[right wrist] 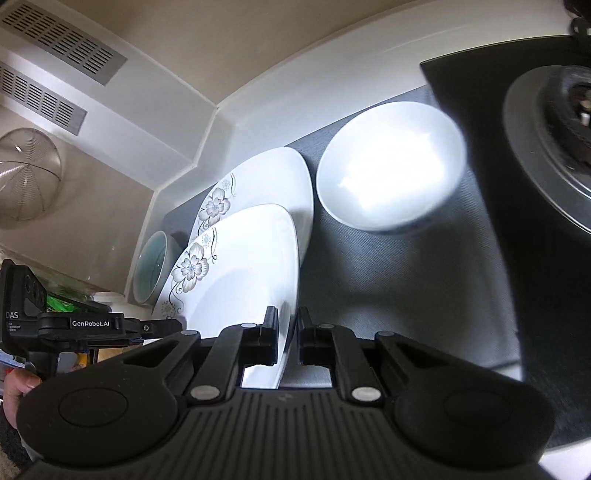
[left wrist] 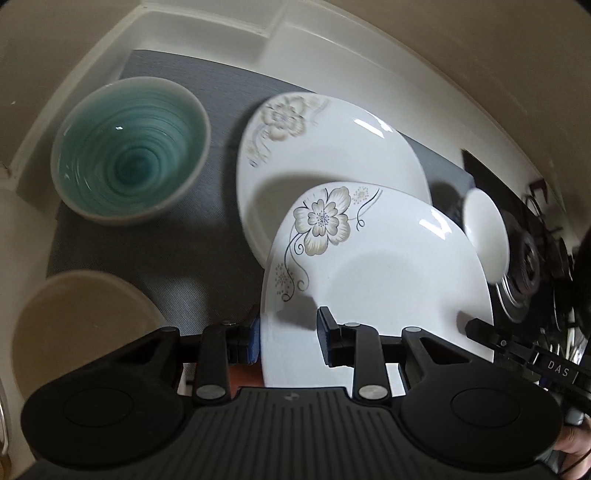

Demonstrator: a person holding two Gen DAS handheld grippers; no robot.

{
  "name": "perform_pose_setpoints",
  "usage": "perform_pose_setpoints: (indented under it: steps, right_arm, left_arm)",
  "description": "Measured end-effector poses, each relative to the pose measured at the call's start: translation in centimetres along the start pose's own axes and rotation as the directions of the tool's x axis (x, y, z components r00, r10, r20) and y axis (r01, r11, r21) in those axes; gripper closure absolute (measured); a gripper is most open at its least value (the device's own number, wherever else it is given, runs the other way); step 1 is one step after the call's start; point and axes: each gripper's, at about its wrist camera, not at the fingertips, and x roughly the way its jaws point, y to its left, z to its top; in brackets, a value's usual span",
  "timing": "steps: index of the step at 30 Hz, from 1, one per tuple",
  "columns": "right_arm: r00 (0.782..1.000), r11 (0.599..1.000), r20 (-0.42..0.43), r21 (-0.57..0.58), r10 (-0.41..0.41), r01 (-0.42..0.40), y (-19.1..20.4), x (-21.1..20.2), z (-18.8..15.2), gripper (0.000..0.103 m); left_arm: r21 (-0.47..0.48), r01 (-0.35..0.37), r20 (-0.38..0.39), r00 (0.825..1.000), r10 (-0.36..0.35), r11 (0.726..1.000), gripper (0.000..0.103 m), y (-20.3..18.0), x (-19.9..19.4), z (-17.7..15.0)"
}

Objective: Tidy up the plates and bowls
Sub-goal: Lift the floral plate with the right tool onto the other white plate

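Note:
Both grippers hold one white flowered plate (left wrist: 388, 273), lifted over a grey mat (left wrist: 147, 251). My left gripper (left wrist: 288, 338) is shut on the plate's near left rim. My right gripper (right wrist: 287, 338) is shut on its opposite edge (right wrist: 251, 266). A second flowered plate (left wrist: 332, 147) lies on the mat just behind it, also in the right wrist view (right wrist: 273, 173). A teal bowl (left wrist: 129, 147) stands at the left, a cream bowl (left wrist: 77, 325) nearer left. A white bowl (right wrist: 388, 177) sits on the mat to the right.
A black gas stove with a burner (right wrist: 554, 140) lies right of the mat. The white counter backsplash (left wrist: 258, 33) runs behind. A wire strainer (right wrist: 26, 173) and vents (right wrist: 62, 40) are at the left in the right wrist view.

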Motion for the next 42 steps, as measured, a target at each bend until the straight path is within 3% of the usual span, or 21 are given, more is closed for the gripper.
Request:
perform_pose_setpoints:
  steps: [13,22,30,34,37,39,41,42]
  right_arm:
    - [0.996,0.997,-0.034,-0.009,-0.079,0.079,1.0,4.1,2.5,0.092]
    - [0.983,0.984,0.043,-0.011,-0.177,0.178,1.8,5.6,3.7,0.091]
    - [0.976,0.981,0.094,0.007,-0.195,0.195,1.7,6.6,4.0,0.091]
    - [0.970,0.975,0.111,-0.036,-0.215,0.221,2.4,6.9,4.0,0.090]
    - [0.969,0.971,0.117,-0.074,-0.217,0.226,2.6,6.9,3.9,0.090]
    - [0.969,0.969,0.108,-0.086,-0.221,0.230,2.7,6.8,4.1,0.087]
    - [0.975,0.973,0.098,-0.095,-0.199,0.209,2.8,6.3,4.2,0.072]
    - [0.980,0.976,0.094,-0.114,-0.176,0.186,2.9,6.0,4.1,0.069]
  left_arm:
    - [-0.013,-0.053,0.013,0.998,0.054,0.998,0.071,0.5,1.4,2.7]
    - [0.005,-0.092,0.029,0.995,0.092,0.996,0.071,-0.3,2.4,3.2]
    - [-0.010,-0.021,-0.006,1.000,0.021,1.000,0.071,0.5,1.9,2.2]
    - [-0.025,0.023,-0.018,1.000,-0.024,0.999,0.071,0.5,1.8,0.9]
    - [-0.034,0.016,-0.004,1.000,-0.016,0.999,0.068,0.2,1.9,0.6]
    - [-0.052,0.018,-0.004,1.000,-0.018,0.999,0.068,0.2,2.0,0.6]
    - [-0.062,0.023,-0.003,1.000,-0.023,0.998,0.069,0.2,2.0,0.4]
    - [-0.064,0.026,0.000,1.000,-0.026,0.998,0.069,0.2,1.9,0.3]
